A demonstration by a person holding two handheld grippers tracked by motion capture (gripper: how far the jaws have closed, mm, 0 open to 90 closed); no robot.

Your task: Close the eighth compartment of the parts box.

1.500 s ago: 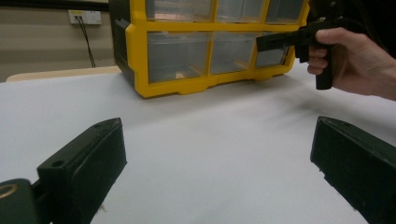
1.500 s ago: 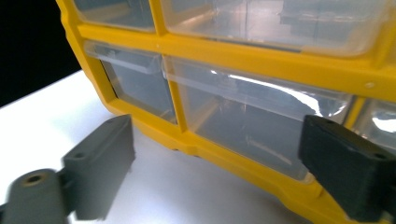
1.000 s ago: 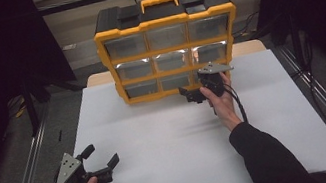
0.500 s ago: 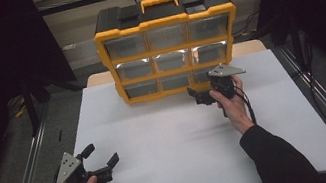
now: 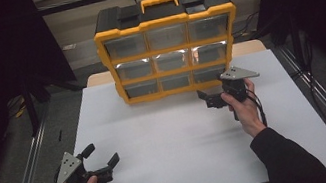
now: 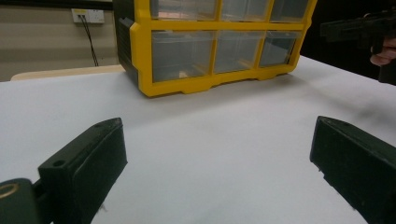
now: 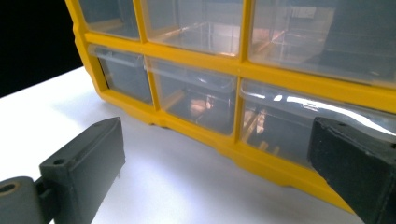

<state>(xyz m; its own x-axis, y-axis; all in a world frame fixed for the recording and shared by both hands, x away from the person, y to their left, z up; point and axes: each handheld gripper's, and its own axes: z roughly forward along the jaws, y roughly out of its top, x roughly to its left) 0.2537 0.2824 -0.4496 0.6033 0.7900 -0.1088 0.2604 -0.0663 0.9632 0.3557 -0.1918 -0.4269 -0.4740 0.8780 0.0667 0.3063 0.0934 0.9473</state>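
Both claws, left claw [image 5: 103, 159] and right claw [image 5: 209, 98], wide open, empty; yellow box [image 5: 168, 45] with nine clear drawers, contents unclear.

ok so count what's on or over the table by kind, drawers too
organizer: 1
clear drawers in it: 9
grippers: 2, left and right
total: 12

Dim room, beige wall [image 5: 90, 38] with socket [image 6: 88, 15], grey floor [image 5: 9, 164], white-topped table [image 5: 170, 141]
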